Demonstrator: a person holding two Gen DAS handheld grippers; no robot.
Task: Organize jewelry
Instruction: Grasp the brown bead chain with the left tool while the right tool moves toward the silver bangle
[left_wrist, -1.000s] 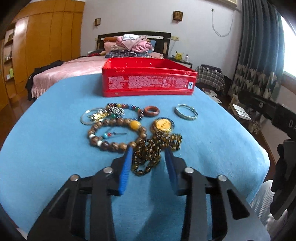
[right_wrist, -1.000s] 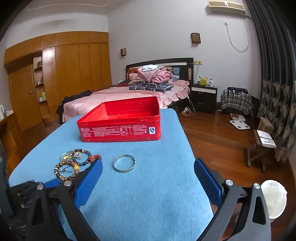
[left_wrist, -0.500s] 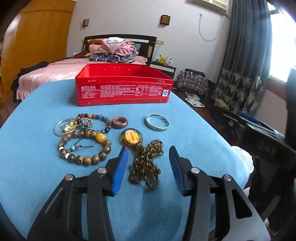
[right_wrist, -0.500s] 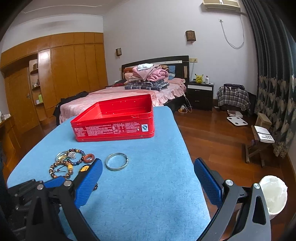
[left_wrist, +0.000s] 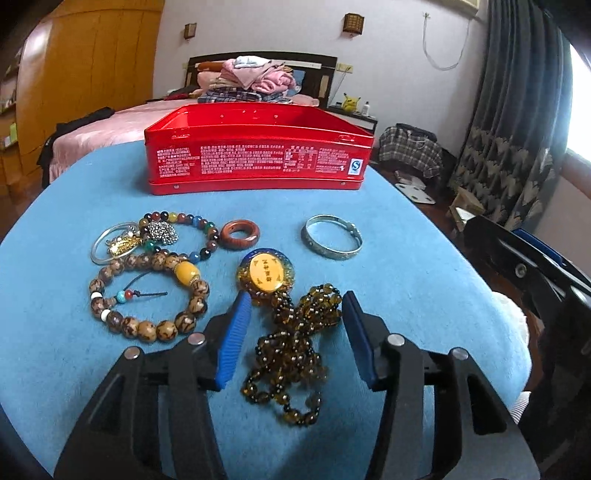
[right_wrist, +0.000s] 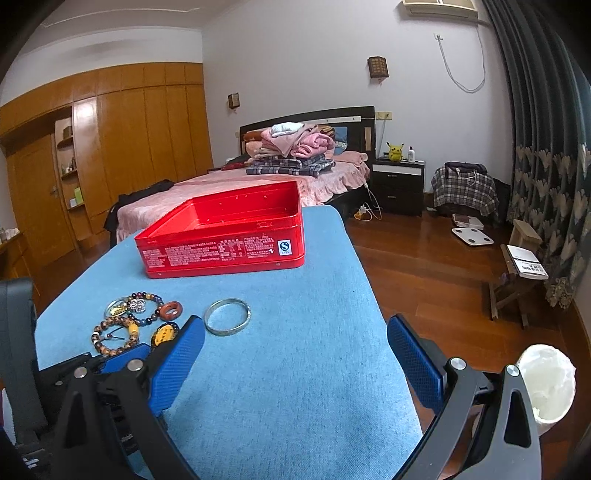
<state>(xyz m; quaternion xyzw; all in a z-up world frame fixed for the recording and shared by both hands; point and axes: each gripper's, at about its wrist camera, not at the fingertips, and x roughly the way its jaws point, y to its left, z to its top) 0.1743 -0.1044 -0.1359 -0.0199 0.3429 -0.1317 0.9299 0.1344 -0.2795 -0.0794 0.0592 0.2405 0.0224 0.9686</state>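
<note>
An open red tin (left_wrist: 255, 162) (right_wrist: 225, 236) stands at the far end of the blue table (left_wrist: 424, 280). Jewelry lies in front of it: an amber bead necklace (left_wrist: 291, 347) with a yellow round pendant (left_wrist: 266, 275), a brown wooden bead bracelet (left_wrist: 147, 295), a multicolour bead bracelet (left_wrist: 192, 229), a red-brown ring (left_wrist: 241, 233) and a silver bangle (left_wrist: 331, 242) (right_wrist: 228, 316). My left gripper (left_wrist: 295, 314) is open, its blue pads on either side of the necklace. My right gripper (right_wrist: 295, 339) is open and empty above the table's near right part.
A clear bangle with a gold charm (left_wrist: 114, 243) lies at the left of the pile. The table's right edge drops to a wooden floor (right_wrist: 424, 273). A white bin (right_wrist: 546, 384) stands at the near right. A bed (right_wrist: 236, 184) is behind the table.
My left gripper has opened wider and moved forward over the amber necklace. The right gripper has shifted slightly and stays open.
</note>
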